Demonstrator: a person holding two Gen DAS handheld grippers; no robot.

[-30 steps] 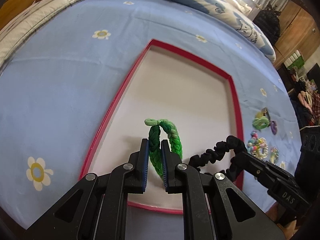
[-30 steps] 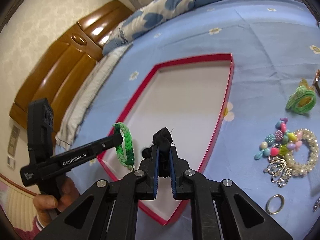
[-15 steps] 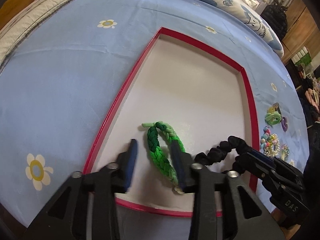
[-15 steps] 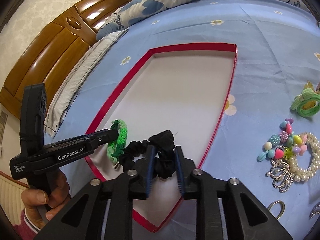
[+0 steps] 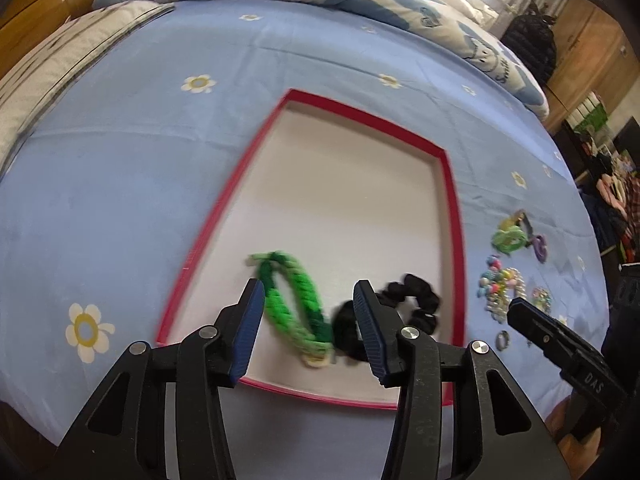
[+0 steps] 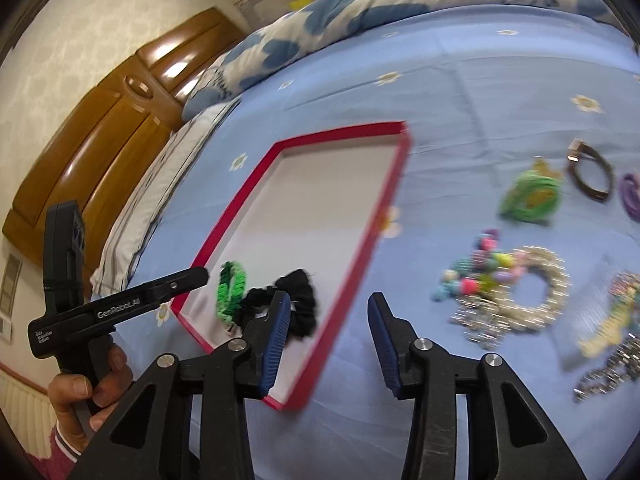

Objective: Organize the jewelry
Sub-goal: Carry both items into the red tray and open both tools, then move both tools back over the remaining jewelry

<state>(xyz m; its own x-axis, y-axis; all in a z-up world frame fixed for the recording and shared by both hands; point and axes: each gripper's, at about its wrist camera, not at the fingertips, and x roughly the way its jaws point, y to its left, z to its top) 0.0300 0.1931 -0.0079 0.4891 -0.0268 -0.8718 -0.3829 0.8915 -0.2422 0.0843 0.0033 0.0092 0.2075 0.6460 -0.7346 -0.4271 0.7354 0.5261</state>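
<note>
Jaws apart above green bracelet (image 5: 294,304)

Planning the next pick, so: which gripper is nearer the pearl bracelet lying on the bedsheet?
Right. The right gripper hangs open beside the tray's right rim, close to the pearl bracelet. The left gripper is open over the tray's far side.

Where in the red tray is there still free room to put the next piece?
The far half of the red tray is bare. Its near end is crowded by the green braided band and black scrunchie.
</note>
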